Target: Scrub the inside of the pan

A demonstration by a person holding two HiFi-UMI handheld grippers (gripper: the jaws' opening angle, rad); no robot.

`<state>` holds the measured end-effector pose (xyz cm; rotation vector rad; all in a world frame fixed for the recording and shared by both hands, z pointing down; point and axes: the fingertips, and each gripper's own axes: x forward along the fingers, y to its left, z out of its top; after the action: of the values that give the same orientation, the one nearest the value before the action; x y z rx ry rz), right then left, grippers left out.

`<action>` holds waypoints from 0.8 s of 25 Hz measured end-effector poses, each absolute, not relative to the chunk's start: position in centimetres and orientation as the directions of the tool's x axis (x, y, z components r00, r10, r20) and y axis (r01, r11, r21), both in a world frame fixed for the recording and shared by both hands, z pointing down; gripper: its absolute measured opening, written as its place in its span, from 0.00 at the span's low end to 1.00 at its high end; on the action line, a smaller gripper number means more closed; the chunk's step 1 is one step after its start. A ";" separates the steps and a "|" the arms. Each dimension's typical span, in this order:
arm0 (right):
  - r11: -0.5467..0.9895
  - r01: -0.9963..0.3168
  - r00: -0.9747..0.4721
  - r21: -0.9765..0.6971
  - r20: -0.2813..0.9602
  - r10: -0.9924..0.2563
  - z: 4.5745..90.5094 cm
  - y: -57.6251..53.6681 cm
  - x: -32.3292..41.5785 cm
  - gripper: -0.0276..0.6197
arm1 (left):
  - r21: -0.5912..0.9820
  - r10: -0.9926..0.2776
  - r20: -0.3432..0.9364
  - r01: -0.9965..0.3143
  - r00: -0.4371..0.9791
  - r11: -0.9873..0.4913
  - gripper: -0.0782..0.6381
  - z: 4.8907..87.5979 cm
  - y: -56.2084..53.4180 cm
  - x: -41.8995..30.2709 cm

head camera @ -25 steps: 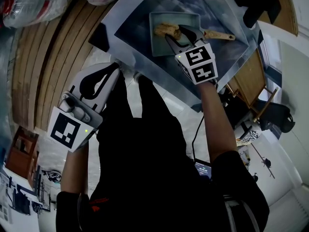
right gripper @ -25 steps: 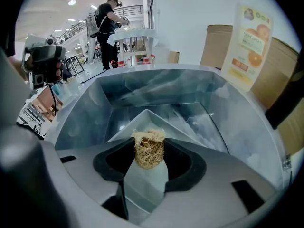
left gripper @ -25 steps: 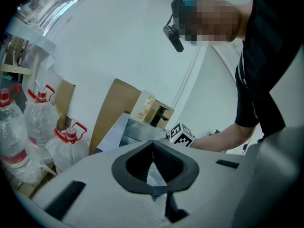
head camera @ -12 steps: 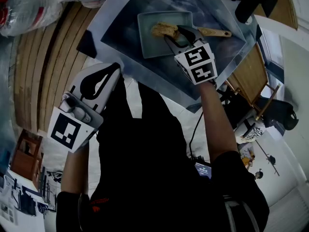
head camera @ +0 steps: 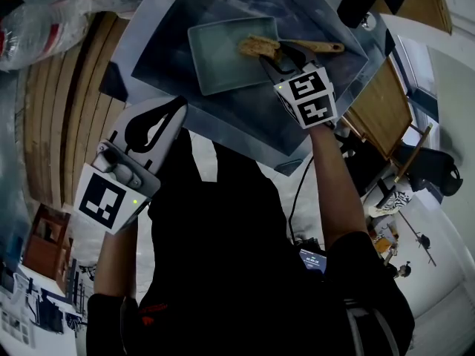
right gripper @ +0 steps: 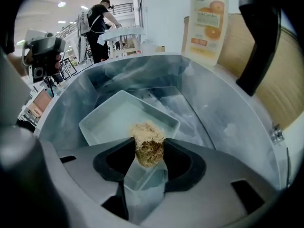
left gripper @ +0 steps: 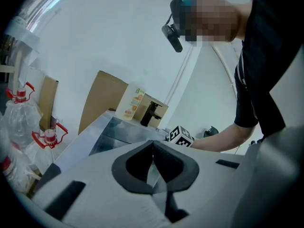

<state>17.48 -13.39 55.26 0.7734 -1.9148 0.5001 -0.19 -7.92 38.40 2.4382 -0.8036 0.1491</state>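
step in hand: scrubbing, right side only.

right gripper (head camera: pixel 276 54): jaws clamped on the brush (head camera: pixel 256 47), gripped just behind its pale fibre head, with the wooden handle sticking out to the right in the head view. in the right gripper view the fibre tuft (right gripper: pixel 148 141) sits squarely between the jaw tips.

pan (head camera: pixel 223 58): shallow, rectangular, grey, lying flat on the floor of the metal sink (head camera: pixel 148 35). the brush head is over the pan's right end, near the corner closest to the gripper. we cannot tell whether the fibres are pressing on the pan floor or hanging just above it.

left gripper (head camera: pixel 159 117): jaws together on nothing, held well apart from the sink, near the body. the pan is unsecured.

judgement: early to mid task, since most of the pan floor lies to the left of the brush. next move calls for downward pressure and strokes towards the far left wall and into the corners. risk: the loose pan may slide in the sink, so the left gripper could brace its rim.
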 end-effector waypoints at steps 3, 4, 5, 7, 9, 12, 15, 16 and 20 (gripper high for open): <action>0.706 -0.709 -0.310 -0.006 0.901 -0.303 55.4 -13.4 18.7 0.33 | 0.478 -0.503 0.272 -0.569 0.820 -0.669 0.14 38.4 -8.0 0.7; 0.704 -0.710 -0.305 -0.003 0.903 -0.304 55.5 -13.4 19.0 0.33 | 0.478 -0.500 0.274 -0.567 0.822 -0.671 0.14 38.4 -8.0 0.9; 0.703 -0.711 -0.302 0.000 0.903 -0.305 55.5 -13.4 19.3 0.33 | 0.478 -0.497 0.275 -0.565 0.823 -0.672 0.14 38.4 -8.0 1.2; 0.703 -0.711 -0.302 0.002 0.902 -0.308 55.5 -13.4 19.6 0.33 | 0.477 -0.494 0.275 -0.563 0.825 -0.675 0.14 38.4 -8.1 1.5; 0.701 -0.713 -0.306 0.000 0.900 -0.311 55.4 -13.5 19.6 0.33 | 0.475 -0.492 0.274 -0.561 0.827 -0.679 0.14 38.3 -8.1 1.8; 0.698 -0.716 -0.319 -0.005 0.892 -0.321 54.9 -13.5 19.4 0.33 | 0.470 -0.489 0.269 -0.557 0.829 -0.685 0.14 38.0 -7.9 1.8; 0.705 -0.709 -0.332 0.000 0.882 -0.334 53.8 -13.5 18.8 0.32 | 0.468 -0.495 0.263 -0.558 0.828 -0.685 0.14 37.5 -7.7 1.5; 0.708 -0.706 -0.336 0.002 0.879 -0.338 53.4 -13.5 18.6 0.32 | 0.467 -0.498 0.261 -0.560 0.827 -0.685 0.14 37.3 -7.7 1.3; 0.727 -0.686 -0.357 0.003 0.870 -0.340 51.7 -13.4 16.9 0.32 | 0.458 -0.511 0.248 -0.564 0.823 -0.687 0.14 36.5 -7.4 0.2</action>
<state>16.92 -13.35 51.72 0.7839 -1.9686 0.4532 0.23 -7.38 36.53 2.4763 -0.7920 0.1350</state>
